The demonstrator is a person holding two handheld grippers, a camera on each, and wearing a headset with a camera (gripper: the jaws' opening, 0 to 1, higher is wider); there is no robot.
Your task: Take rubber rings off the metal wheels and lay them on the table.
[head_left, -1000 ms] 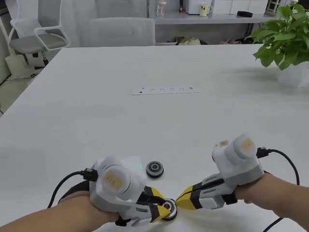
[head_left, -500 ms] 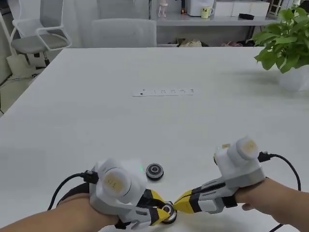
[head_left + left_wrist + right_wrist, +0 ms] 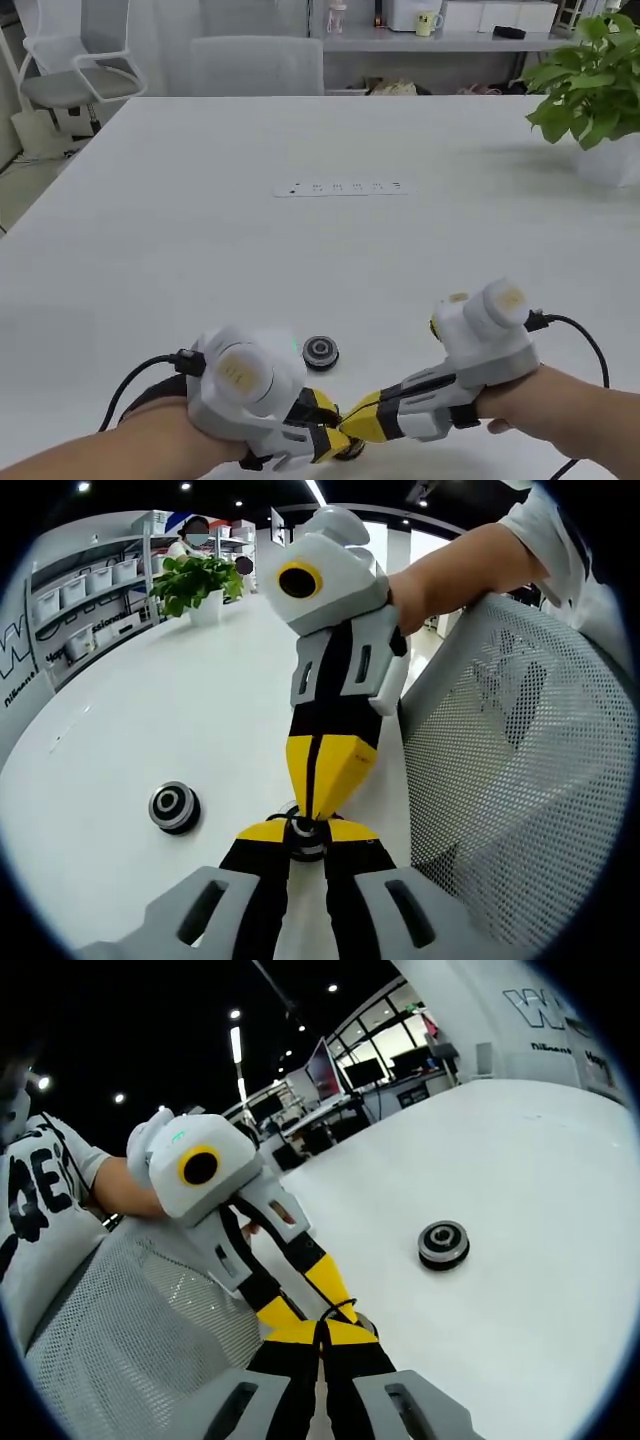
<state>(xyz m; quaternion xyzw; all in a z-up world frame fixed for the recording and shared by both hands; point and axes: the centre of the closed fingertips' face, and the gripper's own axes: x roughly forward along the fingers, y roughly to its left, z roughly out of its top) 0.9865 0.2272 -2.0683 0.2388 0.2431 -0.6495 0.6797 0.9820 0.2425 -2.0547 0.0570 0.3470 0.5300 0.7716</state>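
Pot (image 3: 607, 158), white, stands at the counter's (image 3: 300, 250) far right corner with a leafy green plant (image 3: 585, 70) in it. At the near edge, the left gripper (image 3: 335, 443) has its jaws closed on a metal wheel (image 3: 304, 840), which is mostly hidden between the yellow tips, so I cannot tell which way its axle points. The right gripper (image 3: 320, 1328) meets it tip to tip, jaws drawn together on a thin black rubber ring (image 3: 343, 1309) that loops out from the wheel. A second wheel (image 3: 320, 350) lies flat on the counter just beyond the left gripper, axle pointing up, black ring around its rim.
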